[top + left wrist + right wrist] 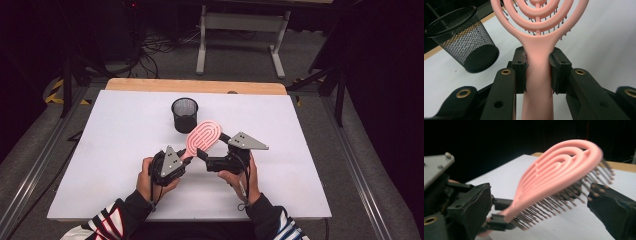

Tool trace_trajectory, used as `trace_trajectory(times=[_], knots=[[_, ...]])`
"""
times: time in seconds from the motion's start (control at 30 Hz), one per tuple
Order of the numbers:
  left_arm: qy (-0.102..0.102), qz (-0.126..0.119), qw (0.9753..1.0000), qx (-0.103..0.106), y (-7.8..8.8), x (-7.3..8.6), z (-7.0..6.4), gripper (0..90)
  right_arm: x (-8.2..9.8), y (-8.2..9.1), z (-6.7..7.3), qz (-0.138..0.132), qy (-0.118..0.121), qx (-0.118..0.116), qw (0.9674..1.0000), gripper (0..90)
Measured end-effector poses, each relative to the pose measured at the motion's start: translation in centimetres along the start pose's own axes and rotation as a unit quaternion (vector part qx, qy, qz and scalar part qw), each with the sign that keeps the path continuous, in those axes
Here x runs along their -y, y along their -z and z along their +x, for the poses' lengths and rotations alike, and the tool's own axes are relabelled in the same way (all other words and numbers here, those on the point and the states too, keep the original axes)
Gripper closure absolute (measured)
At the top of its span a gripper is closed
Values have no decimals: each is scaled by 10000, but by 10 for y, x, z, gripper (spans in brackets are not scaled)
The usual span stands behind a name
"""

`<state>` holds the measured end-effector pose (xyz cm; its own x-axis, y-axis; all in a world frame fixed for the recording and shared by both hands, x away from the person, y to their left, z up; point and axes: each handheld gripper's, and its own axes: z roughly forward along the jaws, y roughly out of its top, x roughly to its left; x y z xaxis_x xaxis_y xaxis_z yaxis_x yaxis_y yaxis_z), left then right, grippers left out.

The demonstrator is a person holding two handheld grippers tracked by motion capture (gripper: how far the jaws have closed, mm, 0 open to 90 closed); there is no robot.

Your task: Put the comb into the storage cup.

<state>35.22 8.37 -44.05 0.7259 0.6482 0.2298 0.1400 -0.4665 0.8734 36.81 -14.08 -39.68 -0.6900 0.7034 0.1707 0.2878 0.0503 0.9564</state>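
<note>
My left gripper (pixel 537 72) pinches the handle of the pink plastic hairbrush with looped ribs and dark-tipped bristles (pixel 541 37), pads pressed against both sides of the neck. The brush is lifted off the white table board (pixel 115 150), its head tilted up just in front of the black wire-mesh cup (pixel 185 115). My right gripper (pixel 544 205) is spread wide, its jaws on either side of the bristled head without touching it.
</note>
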Motion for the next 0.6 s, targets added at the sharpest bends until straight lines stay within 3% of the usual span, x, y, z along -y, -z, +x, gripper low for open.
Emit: trace_trajectory(times=[0.17, 0.2, 0.23, 0.27, 0.33, 0.37, 0.53, 0.6], knots=[[-20, -14, 10000, 42, -5, -2, -7, 702, 1, -4, -2, -46, -488, -34, 9988, 183], [-32, -5, 10000, 33, -6, -2, -9, 702, 2, -2, -4, -144, -685, -38, 9975, 261], [-50, -24, 10000, 39, -7, -2, -10, 702, 2, -2, -4, -144, -685, -38, 9975, 261], [-54, -27, 10000, 35, -8, -2, -12, 702, 3, -1, -7, -235, -863, -45, 9960, 331], [-114, -11, 9999, 14, -9, -3, -14, 702, 3, 0, -8, -281, -970, -51, 9949, 358], [-108, -15, 9999, 9, -11, -3, -16, 702, 4, 3, -9, -371, -1087, -32, 9934, 450], [-284, -36, 9995, -107, -13, -6, -20, 700, 5, 10, -7, -530, -1173, -188, 9915, 562], [-238, -55, 9996, -129, -14, -7, -22, 700, 5, 10, -6, -550, -1164, -211, 9915, 571]])
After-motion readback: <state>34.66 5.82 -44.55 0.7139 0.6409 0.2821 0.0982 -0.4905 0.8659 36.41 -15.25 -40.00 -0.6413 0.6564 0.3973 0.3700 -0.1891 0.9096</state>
